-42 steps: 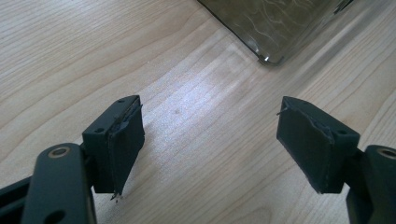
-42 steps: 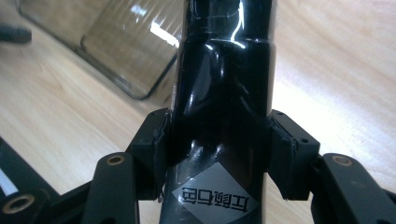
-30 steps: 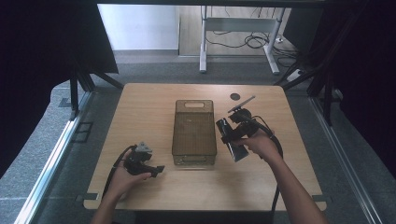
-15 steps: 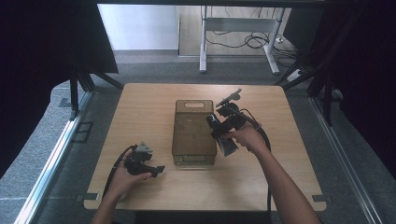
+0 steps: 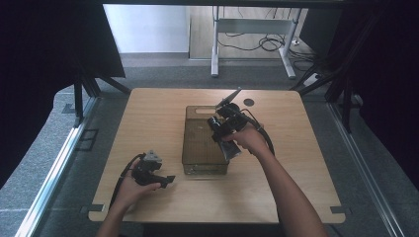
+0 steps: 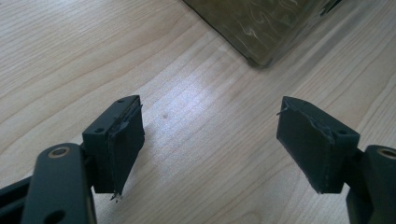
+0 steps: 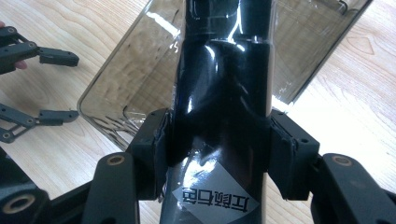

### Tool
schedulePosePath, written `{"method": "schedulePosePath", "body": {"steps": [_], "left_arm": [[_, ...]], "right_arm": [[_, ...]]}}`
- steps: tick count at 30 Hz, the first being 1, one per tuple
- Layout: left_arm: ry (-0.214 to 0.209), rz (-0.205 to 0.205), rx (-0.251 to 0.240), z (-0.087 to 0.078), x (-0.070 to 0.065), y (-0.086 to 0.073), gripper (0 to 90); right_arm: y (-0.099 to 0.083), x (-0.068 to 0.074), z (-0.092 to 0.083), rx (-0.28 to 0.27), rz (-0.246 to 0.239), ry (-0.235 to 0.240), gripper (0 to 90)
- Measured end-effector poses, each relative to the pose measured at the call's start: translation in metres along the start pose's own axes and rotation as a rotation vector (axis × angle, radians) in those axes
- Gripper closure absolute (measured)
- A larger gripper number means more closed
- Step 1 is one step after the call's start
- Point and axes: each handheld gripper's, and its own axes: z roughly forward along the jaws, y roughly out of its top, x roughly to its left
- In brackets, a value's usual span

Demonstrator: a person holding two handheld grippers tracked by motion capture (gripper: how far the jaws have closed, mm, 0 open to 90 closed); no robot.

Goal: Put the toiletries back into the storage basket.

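Smoky translucent plastic forms the rectangular bin (image 5: 205, 143) at the middle of the high view, standing on the pale wooden tabletop (image 5: 148, 118) with its long side running away from the person. At the right edge of that bin the right hand-held gripper (image 5: 223, 129) is raised by the person's right hand (image 5: 249, 140); its jaws are clenched on a glossy black bottle-like object (image 7: 224, 107), which in the right gripper view rises up the centre of the frame and crosses in front of the bin. A grey diamond label with white characters (seen upside down) sits on the object low in that frame, between the two pads. A small dark round spot (image 5: 248, 102) lies on the tabletop just above and right of the bin.

Toward the lower left of the high view the left hand-held gripper (image 5: 165, 180) rests on the tabletop in the person's left hand (image 5: 131, 190), well apart from the bin. In the left gripper view its jaws stand wide apart with bare wood between them, grasping nothing, and a corner of the bin shows at the upper right of the frame
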Motion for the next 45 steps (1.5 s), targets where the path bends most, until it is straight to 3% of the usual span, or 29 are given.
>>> {"method": "schedulePosePath", "body": {"steps": [15,22,45], "left_arm": [[-0.005,-0.003,-0.001,0.0,0.001,0.0,23.5],[-0.009,-0.003,-0.004,-0.001,0.001,0.0,23.6],[-0.019,0.002,0.001,0.002,0.0,0.0,23.5]], "right_arm": [[0.02,0.003,0.017,0.01,0.029,0.002,45.6],[0.031,0.012,0.027,0.02,0.027,0.005,45.5],[0.05,0.015,0.063,0.059,0.104,0.026,45.5]]}}
